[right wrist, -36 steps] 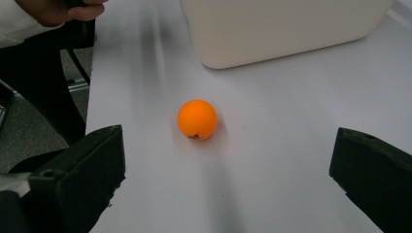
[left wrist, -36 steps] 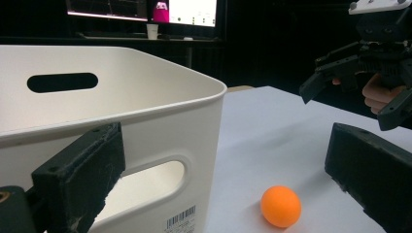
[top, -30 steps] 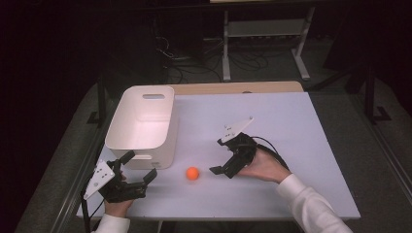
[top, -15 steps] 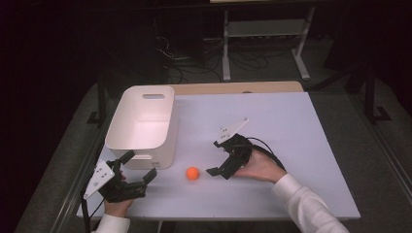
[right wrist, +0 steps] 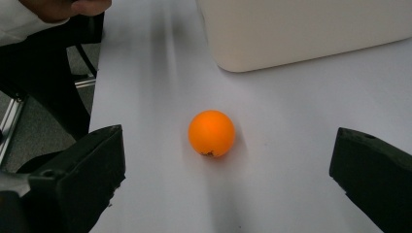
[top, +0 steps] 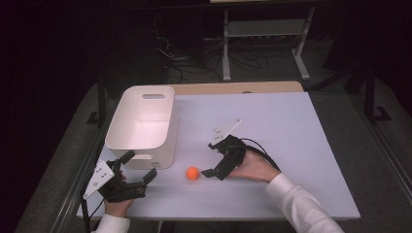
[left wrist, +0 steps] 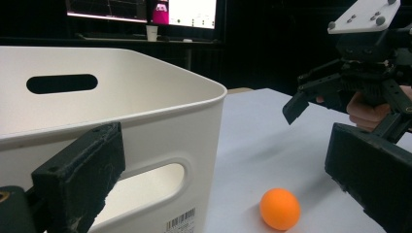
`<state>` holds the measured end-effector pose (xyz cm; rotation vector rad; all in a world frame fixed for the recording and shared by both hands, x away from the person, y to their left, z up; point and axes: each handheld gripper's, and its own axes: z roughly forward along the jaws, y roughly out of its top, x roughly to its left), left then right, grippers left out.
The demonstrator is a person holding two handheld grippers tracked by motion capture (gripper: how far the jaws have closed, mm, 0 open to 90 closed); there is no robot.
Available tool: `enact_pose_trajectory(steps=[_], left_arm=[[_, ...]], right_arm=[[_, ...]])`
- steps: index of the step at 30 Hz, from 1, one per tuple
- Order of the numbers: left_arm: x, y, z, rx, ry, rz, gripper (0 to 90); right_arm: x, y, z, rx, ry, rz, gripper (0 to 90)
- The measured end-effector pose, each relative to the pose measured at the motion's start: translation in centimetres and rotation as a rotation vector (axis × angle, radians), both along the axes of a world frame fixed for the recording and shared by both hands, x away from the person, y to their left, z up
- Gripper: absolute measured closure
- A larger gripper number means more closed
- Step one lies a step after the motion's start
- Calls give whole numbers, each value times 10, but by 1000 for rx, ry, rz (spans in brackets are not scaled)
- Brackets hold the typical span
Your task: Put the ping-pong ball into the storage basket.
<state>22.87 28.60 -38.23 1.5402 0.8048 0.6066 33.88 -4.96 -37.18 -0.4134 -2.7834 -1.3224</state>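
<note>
Your right tongs (top: 210, 158) sit low over the bench (top: 291, 126) with the jaws spread wide and nothing between them, lined up so the orange ball (top: 193, 173) lies just ahead of the gap; in the right gripper view the ball (right wrist: 212, 133) rests centred between the two black jaws, which reads as the approach for a pinch from either side. The ball is loose on the bench, just off the white bin (top: 143, 124) at about its 5 o'clock, near but not touching it.

Your left tongs (top: 138, 167) wait at the bin's near corner, around 7 o'clock of the bin, jaws also parted and empty, probably parked out of the way.

The ball is smooth, matte and round, with a small dark mark low on its face, so it will likely roll if nudged off-centre. The bin is stiff, smooth white plastic with rounded corners, slotted handles and a barcode label (left wrist: 180, 221).
</note>
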Motion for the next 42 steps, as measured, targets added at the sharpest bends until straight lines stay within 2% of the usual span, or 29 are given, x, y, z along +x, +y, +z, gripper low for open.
enact_pose_trajectory(steps=[15, 17, 29, 39, 42], left_arm=[[0, 0, 0, -3, 1, -5, 4], [0, 0, 0, -5, 1, -4, 4], [0, -1, 0, -12, 3, 0, 4], [0, 0, 0, 0, 3, -2, 4], [0, 0, 0, 0, 3, -3, 4]], right_arm=[[0, 19, -11, -12, 19, 37, 0], [1, 19, -12, -12, 4, 46, 0], [3, 34, -24, -22, 25, 81, 0], [4, 41, -32, -45, 43, 100, 0], [4, 42, -34, -45, 36, 107, 0]])
